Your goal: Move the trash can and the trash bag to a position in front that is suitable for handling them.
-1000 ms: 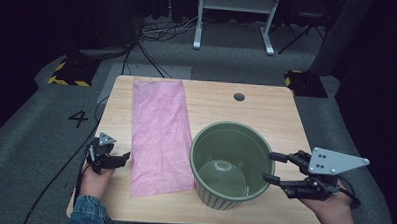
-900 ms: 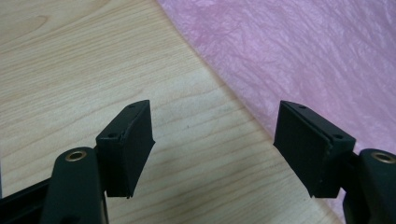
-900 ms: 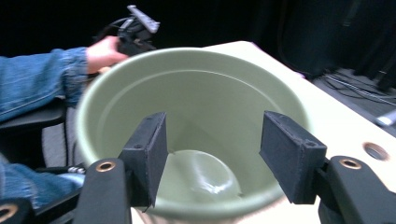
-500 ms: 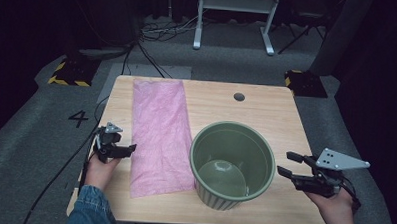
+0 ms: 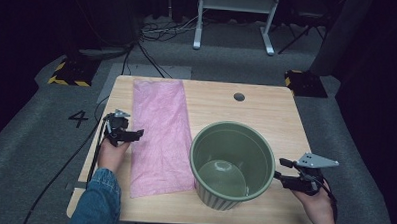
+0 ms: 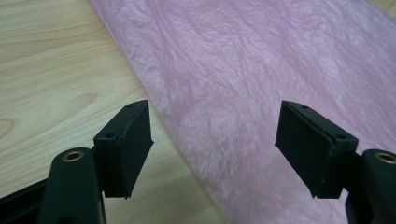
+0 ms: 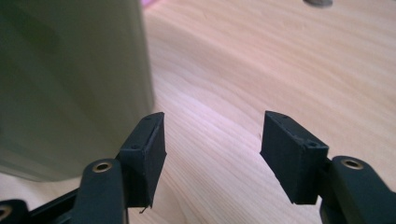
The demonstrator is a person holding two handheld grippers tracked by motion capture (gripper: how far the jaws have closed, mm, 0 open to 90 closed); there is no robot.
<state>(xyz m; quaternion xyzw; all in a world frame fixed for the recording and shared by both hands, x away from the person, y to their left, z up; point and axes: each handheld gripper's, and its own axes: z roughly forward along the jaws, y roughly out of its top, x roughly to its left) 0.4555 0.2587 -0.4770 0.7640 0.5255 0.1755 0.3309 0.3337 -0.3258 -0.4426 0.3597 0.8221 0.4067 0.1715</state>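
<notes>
The right gripper [image 5: 279,169] has dropped beside the green pot [image 5: 232,163], at its 3 o'clock, jaws open and empty. The left gripper [image 5: 138,134], also open and empty, has advanced over the pink cloth [image 5: 160,135] edge, likely to pinch it.

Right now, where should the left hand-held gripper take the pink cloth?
Probably the pink cloth by its long left edge, coming from the left: it lies flat, and the open left hand-held gripper already straddles that edge, one jaw over the wooden table.
</notes>
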